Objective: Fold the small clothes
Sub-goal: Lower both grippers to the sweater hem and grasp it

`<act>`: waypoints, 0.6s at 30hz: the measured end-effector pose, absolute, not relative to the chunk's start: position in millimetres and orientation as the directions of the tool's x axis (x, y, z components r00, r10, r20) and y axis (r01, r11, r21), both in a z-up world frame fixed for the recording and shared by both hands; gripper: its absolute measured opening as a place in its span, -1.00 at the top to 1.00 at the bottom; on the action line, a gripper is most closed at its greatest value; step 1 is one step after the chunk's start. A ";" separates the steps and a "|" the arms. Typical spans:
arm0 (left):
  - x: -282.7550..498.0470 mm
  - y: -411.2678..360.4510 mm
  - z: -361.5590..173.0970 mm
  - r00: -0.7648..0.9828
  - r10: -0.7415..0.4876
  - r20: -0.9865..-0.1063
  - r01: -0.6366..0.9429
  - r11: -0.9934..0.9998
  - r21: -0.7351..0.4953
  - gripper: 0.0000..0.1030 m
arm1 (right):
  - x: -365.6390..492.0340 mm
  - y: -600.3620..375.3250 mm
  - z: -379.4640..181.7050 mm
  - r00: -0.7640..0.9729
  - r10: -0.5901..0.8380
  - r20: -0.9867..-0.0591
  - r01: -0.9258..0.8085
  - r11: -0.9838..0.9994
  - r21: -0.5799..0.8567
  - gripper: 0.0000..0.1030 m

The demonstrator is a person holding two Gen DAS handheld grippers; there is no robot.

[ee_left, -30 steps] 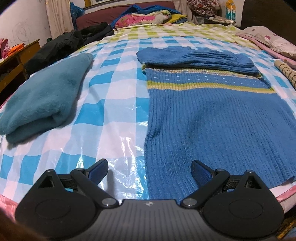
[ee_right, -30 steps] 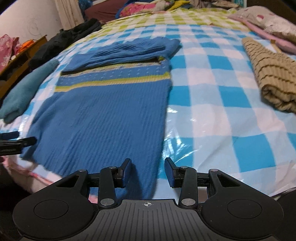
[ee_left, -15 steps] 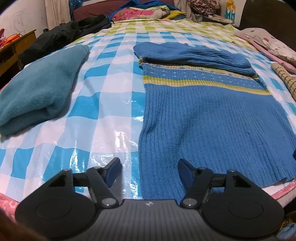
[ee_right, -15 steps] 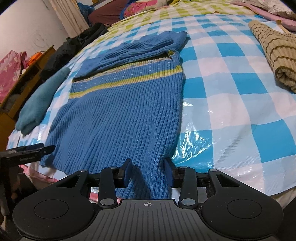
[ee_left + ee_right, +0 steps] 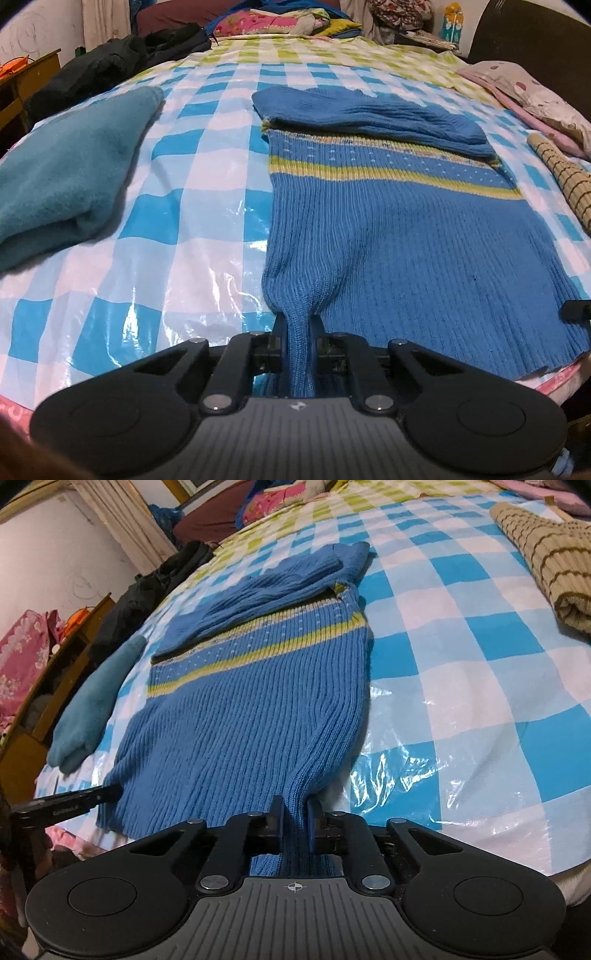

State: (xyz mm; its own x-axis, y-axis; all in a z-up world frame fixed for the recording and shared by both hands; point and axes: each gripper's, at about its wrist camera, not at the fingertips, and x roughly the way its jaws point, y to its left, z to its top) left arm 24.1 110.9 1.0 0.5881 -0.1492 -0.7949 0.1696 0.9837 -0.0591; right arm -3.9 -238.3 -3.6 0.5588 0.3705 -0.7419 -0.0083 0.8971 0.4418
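The left gripper [image 5: 297, 325] is clamping, and the closing right gripper [image 5: 294, 812] is pinching, the hem of the blue sweater [image 5: 399, 229] — its length is stretching straight ahead of both jaws.

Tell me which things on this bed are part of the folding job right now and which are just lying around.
In the job:
- blue knit sweater, hem pinched at both near corners
- left tongs, shut on it
- right tongs, closing on it

Lying about:
- folded teal fleece
- folded tan striped knit
- black jacket
- checked plastic cover
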 end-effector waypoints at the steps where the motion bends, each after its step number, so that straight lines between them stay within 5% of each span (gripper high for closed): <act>1: 24.4 110.4 0.5 0.589 -0.150 -0.794 0.170 0.984 -0.060 0.63 | -3.7 -238.6 -4.7 0.556 0.368 -0.745 -0.003 0.897 0.441 0.68; 7: 27.0 104.3 1.4 0.581 -0.158 -0.798 0.207 0.977 -0.043 0.66 | -0.4 -237.9 -6.6 0.551 0.382 -0.742 -0.007 0.891 0.454 0.74; 18: 66.9 128.4 39.3 0.660 -0.377 -0.650 0.150 0.914 -0.378 0.72 | 20.6 -247.7 29.3 0.698 0.494 -0.518 -0.054 0.759 0.649 0.79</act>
